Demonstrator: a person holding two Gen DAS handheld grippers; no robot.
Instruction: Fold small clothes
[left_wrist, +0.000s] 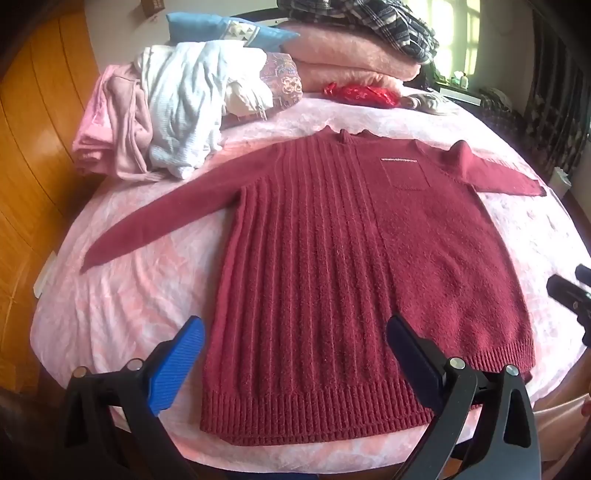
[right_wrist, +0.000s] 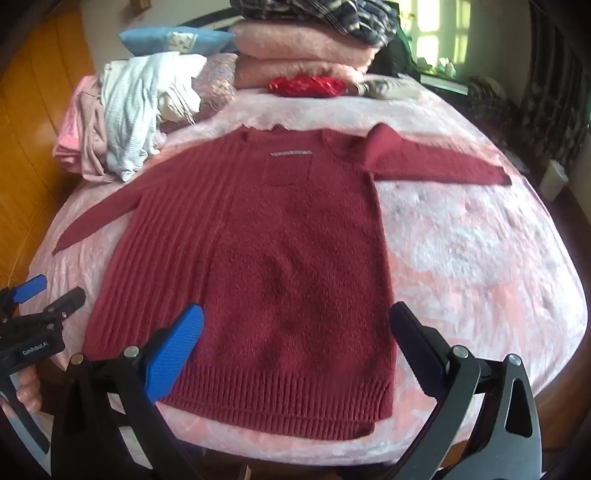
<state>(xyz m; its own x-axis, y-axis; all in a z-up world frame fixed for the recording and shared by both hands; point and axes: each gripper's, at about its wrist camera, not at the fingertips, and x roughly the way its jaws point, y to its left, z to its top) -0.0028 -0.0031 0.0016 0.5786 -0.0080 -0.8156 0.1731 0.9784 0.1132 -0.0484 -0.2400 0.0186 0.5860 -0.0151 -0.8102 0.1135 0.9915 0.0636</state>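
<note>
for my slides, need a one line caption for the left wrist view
Open left gripper hovers over the hem of a dark red knitted sweater spread flat on a pink bedspread.

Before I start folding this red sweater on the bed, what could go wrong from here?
The red sweater has its hem at the near edge of the pink bedspread, so a tug toward you might drag it off. Its far sleeve bunches at the shoulder, so a fold may trap that lump. The heap of clothes touches the other shoulder and could snag.

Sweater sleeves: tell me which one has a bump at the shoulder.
The sleeve beside the chest pocket; the other sleeve lies flat, slanting toward the near edge.
</note>
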